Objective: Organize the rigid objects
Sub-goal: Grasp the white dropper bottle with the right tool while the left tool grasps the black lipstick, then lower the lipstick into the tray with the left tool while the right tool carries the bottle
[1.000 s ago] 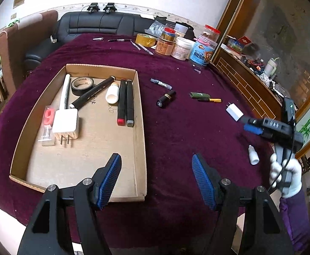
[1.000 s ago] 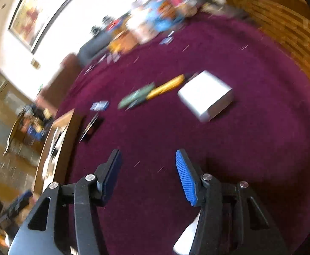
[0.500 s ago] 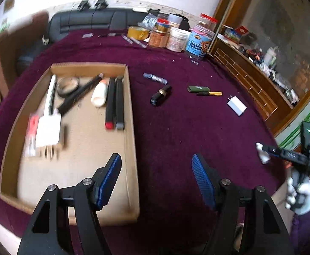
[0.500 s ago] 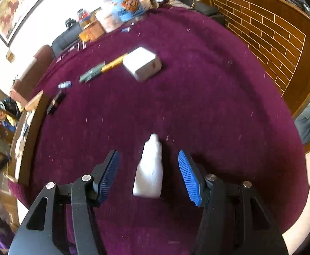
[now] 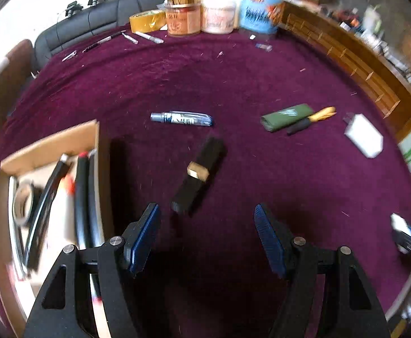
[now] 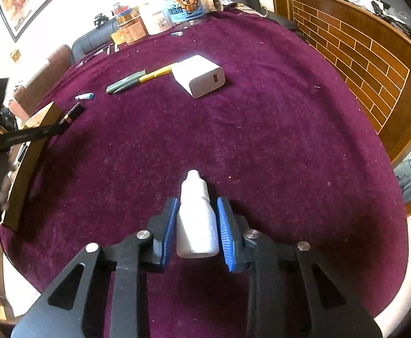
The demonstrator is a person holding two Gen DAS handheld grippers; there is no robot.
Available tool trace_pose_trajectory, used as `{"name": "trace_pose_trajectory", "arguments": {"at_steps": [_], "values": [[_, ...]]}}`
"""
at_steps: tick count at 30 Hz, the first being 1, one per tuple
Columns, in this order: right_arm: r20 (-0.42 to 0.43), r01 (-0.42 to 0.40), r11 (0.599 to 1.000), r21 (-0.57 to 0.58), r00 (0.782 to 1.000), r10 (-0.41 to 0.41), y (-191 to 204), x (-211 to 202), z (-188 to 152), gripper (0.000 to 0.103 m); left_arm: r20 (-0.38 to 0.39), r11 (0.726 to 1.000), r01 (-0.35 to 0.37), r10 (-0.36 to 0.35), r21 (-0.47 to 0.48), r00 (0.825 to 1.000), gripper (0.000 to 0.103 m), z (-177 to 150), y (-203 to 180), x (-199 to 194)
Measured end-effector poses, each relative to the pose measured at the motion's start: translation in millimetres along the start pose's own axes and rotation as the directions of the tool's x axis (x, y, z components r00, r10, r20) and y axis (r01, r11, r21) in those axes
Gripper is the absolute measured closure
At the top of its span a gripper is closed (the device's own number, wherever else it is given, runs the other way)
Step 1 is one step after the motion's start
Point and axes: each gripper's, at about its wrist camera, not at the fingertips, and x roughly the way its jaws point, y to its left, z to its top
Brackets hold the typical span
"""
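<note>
My right gripper (image 6: 195, 211) is shut on a small white dropper bottle (image 6: 196, 219), which lies on the purple cloth with its tip pointing away. My left gripper (image 5: 206, 217) is open and empty, just short of a black lipstick tube (image 5: 198, 174) with a gold band. The cardboard tray (image 5: 50, 143) at the left holds markers, a tape roll and other items. A blue pen (image 5: 181, 119), a green case (image 5: 287, 117) with a yellow pen, and a white charger (image 5: 363, 135) lie on the cloth. The charger also shows in the right wrist view (image 6: 198, 76).
Jars and tubs (image 5: 213, 14) and a yellow tape roll (image 5: 147, 21) stand at the table's far edge, with thin pens (image 5: 149, 37) beside them. A brick-patterned wooden wall (image 6: 360, 56) runs along the right. A black sofa (image 5: 92, 25) lies beyond the table.
My right gripper has closed on the white bottle. My left gripper has moved forward and right, away from the tray, up to the black lipstick tube.
</note>
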Motion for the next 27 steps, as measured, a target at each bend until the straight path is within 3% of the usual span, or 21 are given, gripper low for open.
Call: {"name": "trace_pose_trajectory", "arguments": {"at_steps": [3,7,8,10,15,18,22,27], "values": [[-0.007,0.000,1.000,-0.013,1.000,0.000,2.1,2.2,1.7,0.076,-0.009,0.997,-0.074,0.074,0.032,0.997,0.038,12.4,-6.4,20.3],[-0.011,-0.004,1.000,-0.013,1.000,0.004,2.6,5.1,4.2,0.076,0.014,0.997,-0.077,0.077,0.029,0.997,0.041,21.4,-8.0,24.6],[-0.011,-0.005,1.000,-0.012,1.000,0.005,2.5,5.2,4.5,0.076,0.011,0.999,-0.046,0.045,0.019,0.999,0.047,20.2,-6.4,23.8],[-0.009,-0.002,1.000,-0.013,1.000,0.002,3.3,5.4,4.2,0.076,0.020,1.000,0.004,-0.004,0.028,1.000,0.089,15.9,-7.8,18.5],[-0.004,-0.003,1.000,-0.004,1.000,0.003,2.7,3.3,3.1,0.079,0.048,0.999,0.046,-0.047,0.025,0.998,0.089,2.2,-8.3,-2.2],[0.000,-0.037,0.999,0.016,0.999,0.037,2.5,-0.5,2.6,0.079,0.085,0.994,0.112,-0.112,-0.006,0.990,0.089,-4.5,-3.1,-22.1],[0.016,-0.087,0.996,-0.001,0.996,0.087,17.0,-10.7,3.4,0.079,0.154,0.977,0.205,-0.195,-0.052,0.969,0.089,-18.7,9.9,-55.3],[0.023,-0.159,0.986,-0.044,0.987,0.160,45.8,-17.8,8.4,0.079,0.228,0.937,0.324,-0.289,-0.132,0.930,0.089,-47.3,47.0,-99.4]]}}
